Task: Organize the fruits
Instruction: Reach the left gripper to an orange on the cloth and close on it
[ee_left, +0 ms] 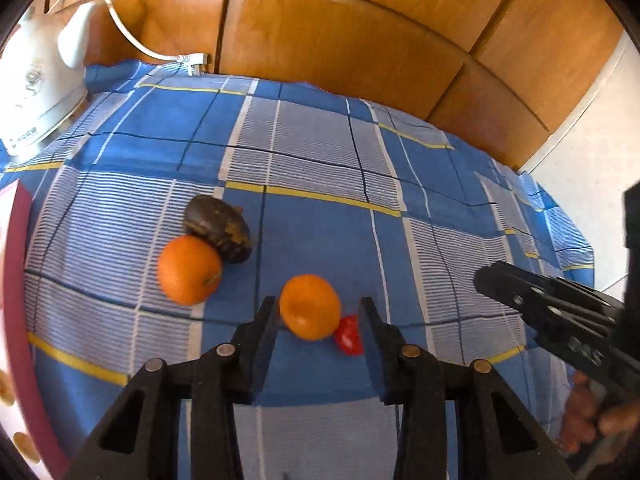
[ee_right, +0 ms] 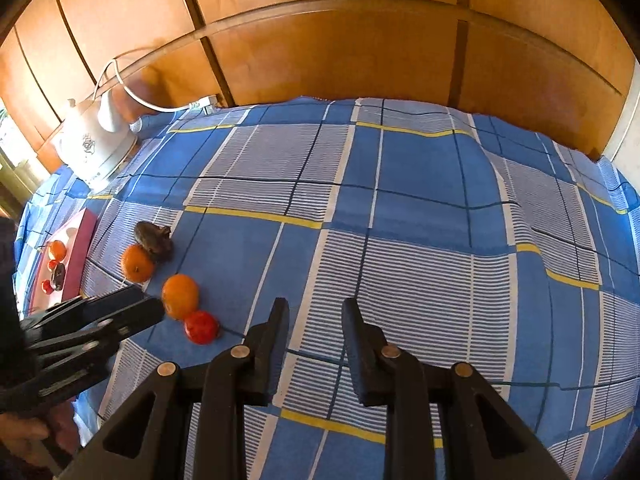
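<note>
Three fruits [ee_right: 57, 250] on pink tray [ee_right: 80, 248], right view only

A blue checked sheet [ee_right: 420, 208] covers the bed. Behind it stands a brown wooden wardrobe [ee_right: 340, 48], with sunlight shining on its doors.

White iron [ee_left: 38, 92] with cord, checked blue cloth [ee_left: 312, 152], wooden panelling [ee_left: 340, 40]

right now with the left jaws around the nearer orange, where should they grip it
Across the widest middle of the nearer orange, coming from above. It is round, so a grip off-centre would probably slip. The tomato touches its right side, so slide that finger between them.
</note>
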